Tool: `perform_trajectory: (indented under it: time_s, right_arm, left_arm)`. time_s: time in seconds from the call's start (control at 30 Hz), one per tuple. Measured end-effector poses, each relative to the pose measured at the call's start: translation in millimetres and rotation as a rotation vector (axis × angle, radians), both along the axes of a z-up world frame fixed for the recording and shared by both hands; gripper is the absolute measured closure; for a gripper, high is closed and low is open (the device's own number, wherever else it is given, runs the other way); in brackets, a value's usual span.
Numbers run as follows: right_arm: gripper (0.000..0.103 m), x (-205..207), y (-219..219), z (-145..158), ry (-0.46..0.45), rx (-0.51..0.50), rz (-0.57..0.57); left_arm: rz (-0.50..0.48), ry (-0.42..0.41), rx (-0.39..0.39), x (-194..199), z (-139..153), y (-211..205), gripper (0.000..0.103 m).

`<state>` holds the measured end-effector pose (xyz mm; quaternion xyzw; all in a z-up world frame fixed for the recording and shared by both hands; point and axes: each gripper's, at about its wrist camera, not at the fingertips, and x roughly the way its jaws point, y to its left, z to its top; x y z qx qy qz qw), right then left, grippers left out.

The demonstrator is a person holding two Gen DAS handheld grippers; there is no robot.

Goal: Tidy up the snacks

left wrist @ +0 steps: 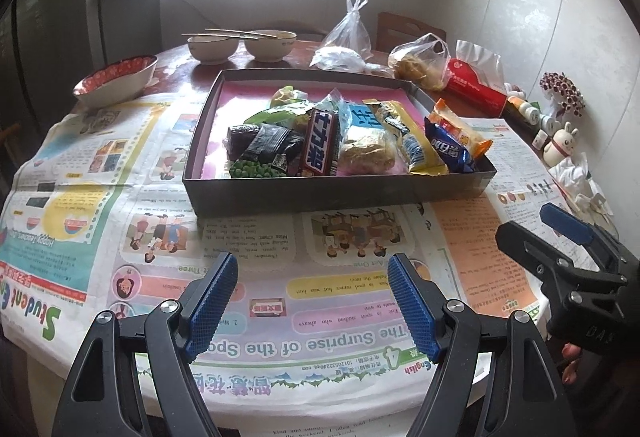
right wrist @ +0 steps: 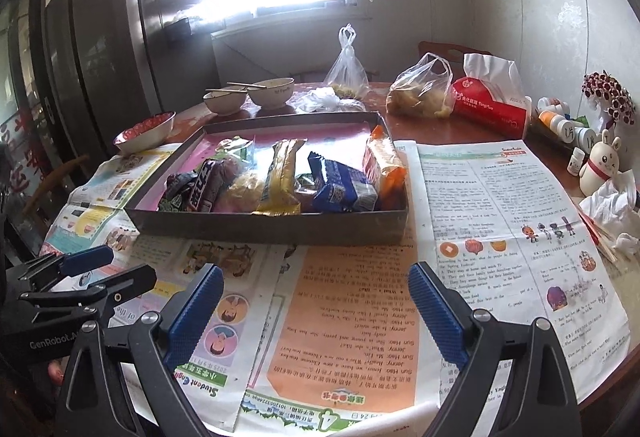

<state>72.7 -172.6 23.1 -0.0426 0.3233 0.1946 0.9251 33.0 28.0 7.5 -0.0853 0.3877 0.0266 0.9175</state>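
All of the snack packets we can see lie inside the shallow dark box [left wrist: 336,193] on the newspaper [left wrist: 248,293]; we see none on the paper outside it. They sit in a loose heap toward the near wall: the brown chocolate bar [left wrist: 318,145], the green peas packet [left wrist: 258,169], the black packets [left wrist: 272,147], the yellow wrapper [left wrist: 412,141], the blue biscuit pack [left wrist: 450,151] and the orange pack [left wrist: 460,127], which leans against the right-hand wall. The far part of the pink floor is bare. We judge collection as done and arrangement as outstanding: the packets overlap and lie at mixed angles.

Both tools are idle. The left gripper [left wrist: 312,305] hangs over the newspaper short of the box, jaws apart and nothing between them. The right gripper [right wrist: 316,313] does the same. We treat the tied plastic bags [right wrist: 424,93] and the tissue pack [right wrist: 490,105] behind the box as outside the job.
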Motion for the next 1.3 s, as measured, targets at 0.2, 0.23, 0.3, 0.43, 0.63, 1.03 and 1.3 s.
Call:
perform_trajectory:
  time_s: [0.2,0.23,0.3,0.43,0.63,1.03,1.3]
  right_arm:
    - [0.009,-2.6,-0.2,-1.7,0.011,0.005,0.003]
    - [0.009,-3.0,0.0,-2.3,0.012,0.003,0.004]
    - [0.009,-3.2,0.5,-2.9,0.017,0.001,0.005]
    - [0.009,-4.0,0.8,-3.9,0.019,-0.003,0.005]
    - [0.009,-4.3,0.2,-3.9,0.019,-0.002,0.003]
    - [0.009,-4.9,0.3,-3.2,0.019,-0.003,-0.002]
    - [0.009,2.6,-6.7,-4.4,0.033,0.008,-0.008]
  left_arm:
    - [0.002,0.006,-0.002,-0.8,-0.8,0.6,0.024]
    - [0.002,0.008,-0.002,-0.7,-1.0,0.7,0.024]
    - [0.003,0.011,-0.002,-0.8,-1.7,1.1,0.024]
    - [-0.003,0.01,0.001,-1.4,-1.6,0.5,0.024]
    - [-0.004,0.011,0.005,-2.6,-1.8,-0.1,0.024]
    - [0.002,0.022,0.027,-2.5,-3.0,-1.5,0.024]
    - [-0.006,0.026,0.012,0.1,-5.9,0.7,0.024]
